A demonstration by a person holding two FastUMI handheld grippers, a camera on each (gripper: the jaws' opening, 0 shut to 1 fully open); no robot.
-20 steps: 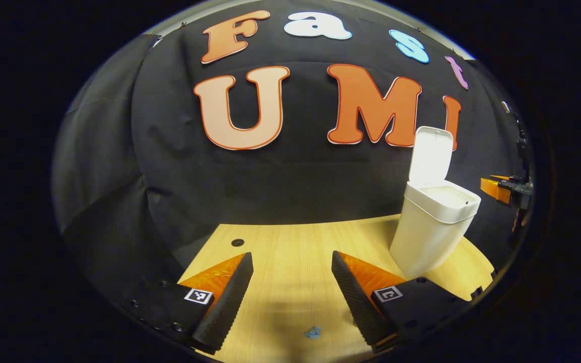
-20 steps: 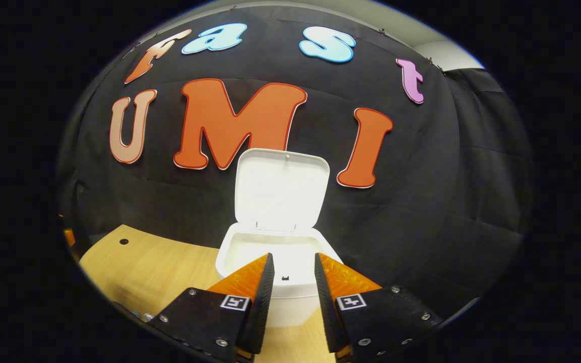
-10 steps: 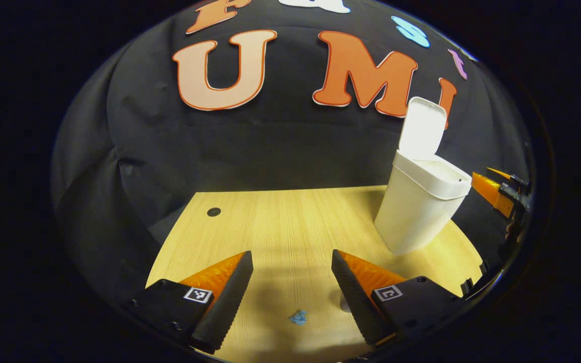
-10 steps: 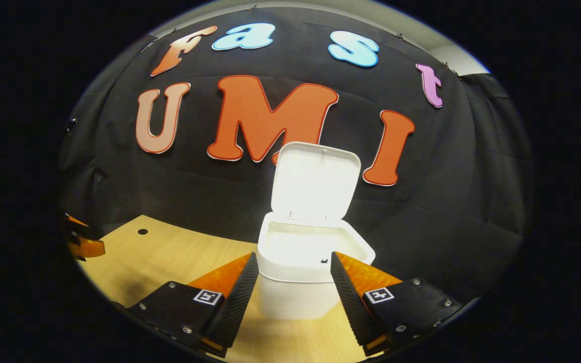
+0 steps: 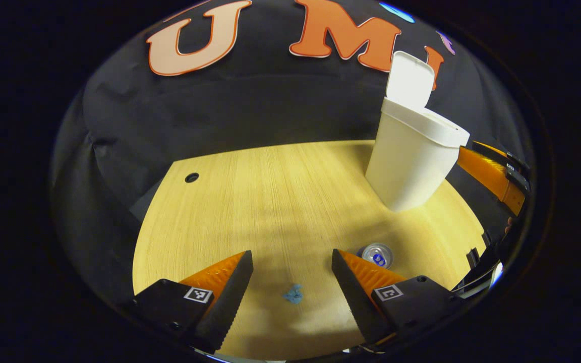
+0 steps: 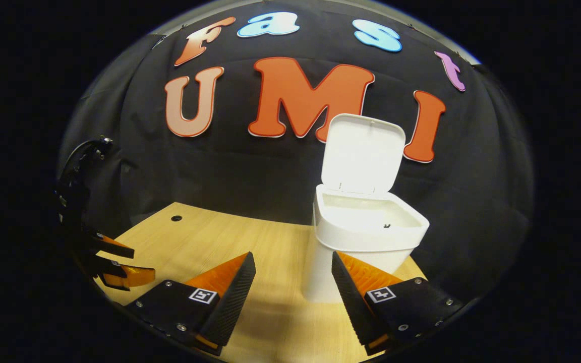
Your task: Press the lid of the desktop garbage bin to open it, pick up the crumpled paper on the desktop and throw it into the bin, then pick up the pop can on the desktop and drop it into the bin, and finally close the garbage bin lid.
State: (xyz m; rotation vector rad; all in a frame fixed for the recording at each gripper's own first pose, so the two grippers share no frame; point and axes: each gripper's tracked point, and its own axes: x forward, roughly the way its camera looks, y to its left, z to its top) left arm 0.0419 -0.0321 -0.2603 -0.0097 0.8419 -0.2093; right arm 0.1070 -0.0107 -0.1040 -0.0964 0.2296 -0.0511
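Observation:
The white bin (image 5: 411, 156) stands at the table's far right with its lid (image 5: 409, 80) tipped up, open. A small blue crumpled paper (image 5: 293, 294) lies on the wood between and below my left gripper's (image 5: 290, 254) open fingers. The pop can (image 5: 377, 254) stands upright just beyond the right finger. In the right gripper view the bin (image 6: 366, 237) is ahead and slightly right, its lid (image 6: 363, 154) raised. My right gripper (image 6: 293, 255) is open and holds nothing, short of the bin. The left gripper (image 6: 119, 264) shows at that view's left edge.
The light wooden table (image 5: 270, 191) has a small round hole (image 5: 191, 177) at its far left corner. Black cloth walls close in behind and on both sides. The right gripper (image 5: 492, 174) reaches in beside the bin at the left gripper view's right edge.
The left gripper view has tilted downward, bringing the can and more of the table into sight. My right gripper has opened wider and drawn back left, away from the bin's rim.

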